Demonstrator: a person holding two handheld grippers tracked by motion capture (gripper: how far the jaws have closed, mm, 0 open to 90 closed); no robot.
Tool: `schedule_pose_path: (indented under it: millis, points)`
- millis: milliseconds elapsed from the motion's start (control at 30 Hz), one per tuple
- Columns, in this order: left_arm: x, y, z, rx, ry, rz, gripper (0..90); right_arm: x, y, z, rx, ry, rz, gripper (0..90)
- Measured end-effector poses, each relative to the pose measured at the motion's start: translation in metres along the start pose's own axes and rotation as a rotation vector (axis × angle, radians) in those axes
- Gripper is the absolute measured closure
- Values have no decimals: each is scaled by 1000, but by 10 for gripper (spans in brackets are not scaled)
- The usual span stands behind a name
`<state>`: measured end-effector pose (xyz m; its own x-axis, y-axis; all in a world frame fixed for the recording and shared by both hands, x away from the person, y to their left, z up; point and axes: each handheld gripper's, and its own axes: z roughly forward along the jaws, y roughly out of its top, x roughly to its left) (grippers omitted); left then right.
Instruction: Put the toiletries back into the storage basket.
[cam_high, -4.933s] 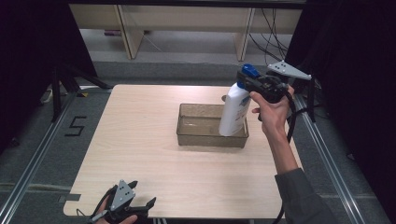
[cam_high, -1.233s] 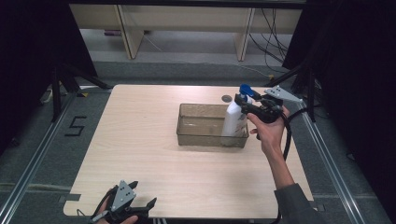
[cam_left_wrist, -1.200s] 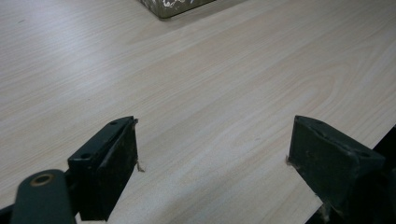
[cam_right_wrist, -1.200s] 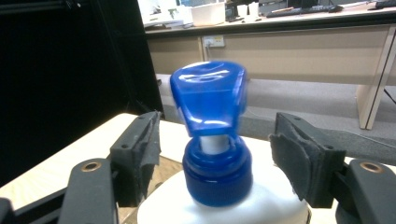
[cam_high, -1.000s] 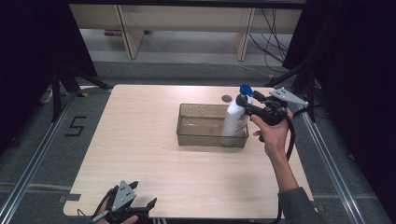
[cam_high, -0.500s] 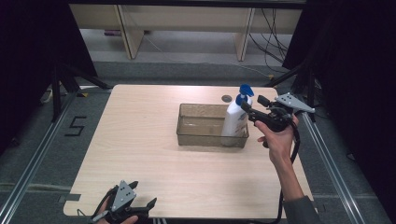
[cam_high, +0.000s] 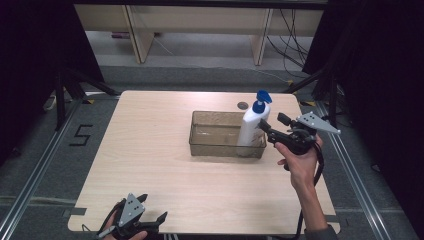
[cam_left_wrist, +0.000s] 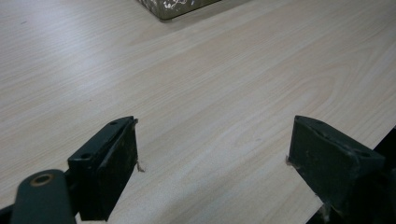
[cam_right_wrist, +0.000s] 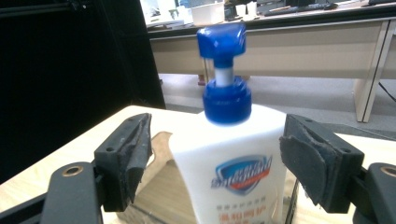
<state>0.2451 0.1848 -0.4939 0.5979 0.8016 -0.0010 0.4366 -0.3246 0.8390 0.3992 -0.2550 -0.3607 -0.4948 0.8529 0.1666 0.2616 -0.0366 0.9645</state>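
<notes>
A white soap bottle (cam_high: 251, 128) with a blue pump stands upright in the right end of a clear brown tray (cam_high: 210, 149) on the wooden table. My right gripper (cam_high: 272, 122) is open just right of the bottle, apart from it. In the right gripper view the bottle (cam_right_wrist: 231, 168) stands between and beyond the spread jaws of the right gripper (cam_right_wrist: 217, 140), with the tray (cam_right_wrist: 154, 184) behind it. My left gripper (cam_high: 152, 209) rests at the table's front left edge, open and holding nothing. In its own view the left gripper (cam_left_wrist: 212, 149) is over bare wood, with the tray's corner (cam_left_wrist: 173, 7) far ahead.
A small round grommet (cam_high: 243, 105) sits in the table (cam_high: 150, 150) just behind the tray. Metal floor rails run along both sides of the table, and desk legs and cables stand on the floor beyond its far edge.
The right gripper lowered the bottle into the tray, let go of it and drew back a little to the right. The left gripper has not moved.
</notes>
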Motion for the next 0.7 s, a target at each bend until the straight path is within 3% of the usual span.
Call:
schedule_pose_path:
  millis: [67,233,333,367,400,467,500,533,567,667,700]
  points:
    - [0,0,1,-10,-3,-9,152,3,-3,-4,8,-3,29,256]
    - [1,1,1,-8,-3,-8,153,4,-6,-8,22,5,-1,255]
    - [2,1,0,-7,1,-1,152,5,-11,-10,37,28,20,255]
    - [2,1,-1,-5,1,1,152,3,-13,-11,34,18,1,255]
    - [2,1,-1,-7,0,-1,152,4,-14,-12,42,24,22,255]
    - [3,1,-1,-21,-6,-14,151,2,-17,-14,43,19,8,254]
    - [4,1,-2,-22,-8,-14,151,4,-19,-14,50,31,33,254]
    - [3,1,-1,-33,-4,-33,151,3,-21,-16,53,26,25,254]
    - [4,1,-3,-22,-2,-21,151,4,-23,-16,61,31,35,254]
    - [3,0,-3,-45,-1,-38,151,4,-27,-18,64,35,23,253]
    - [5,0,-4,-31,-2,-23,151,6,-28,-18,73,47,38,253]
